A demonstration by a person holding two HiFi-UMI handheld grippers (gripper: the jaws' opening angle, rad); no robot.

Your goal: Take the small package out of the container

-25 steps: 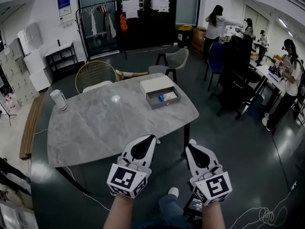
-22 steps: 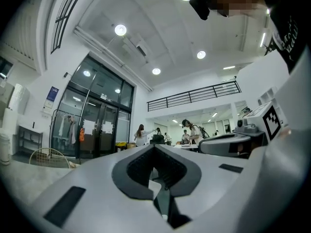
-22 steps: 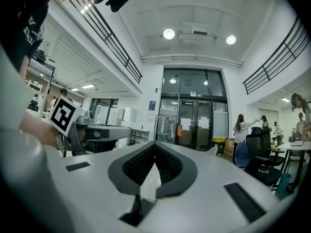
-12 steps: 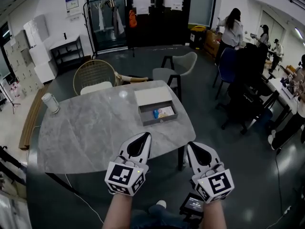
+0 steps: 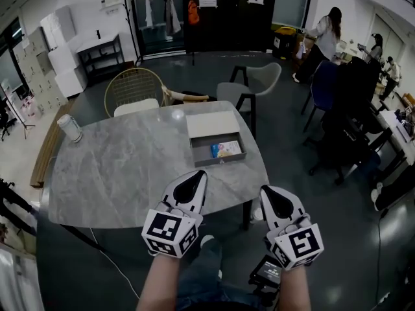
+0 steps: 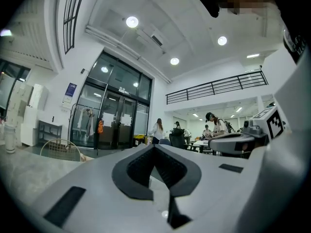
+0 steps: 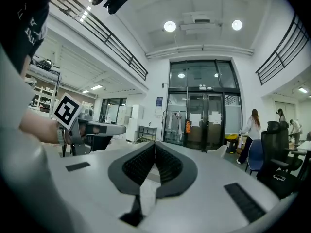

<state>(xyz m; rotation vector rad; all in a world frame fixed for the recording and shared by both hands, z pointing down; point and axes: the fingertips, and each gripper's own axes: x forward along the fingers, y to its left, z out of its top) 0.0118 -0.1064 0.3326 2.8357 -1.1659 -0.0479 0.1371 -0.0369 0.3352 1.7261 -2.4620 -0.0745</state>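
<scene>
A grey box-shaped container (image 5: 238,157) lies open on the marble table (image 5: 117,173), its white lid (image 5: 211,124) resting against its far side. Inside lies a small package (image 5: 228,149) with a blue item beside it. My left gripper (image 5: 201,173) is shut and empty, hovering over the table's near edge, short of the container. My right gripper (image 5: 264,190) is shut and empty too, off the table's near right corner. In the left gripper view the jaws (image 6: 154,146) meet at the tips; the right gripper view shows the same (image 7: 154,143).
A white cup (image 5: 69,128) stands at the table's far left corner. A wire chair (image 5: 133,91) and a grey chair (image 5: 249,88) stand behind the table. Several people work at desks at the right. A cable (image 5: 113,272) trails on the floor.
The head view has moved closer to the table, and both shut grippers have edged forward; the left one now reaches over the table's near edge. The container has not moved.
</scene>
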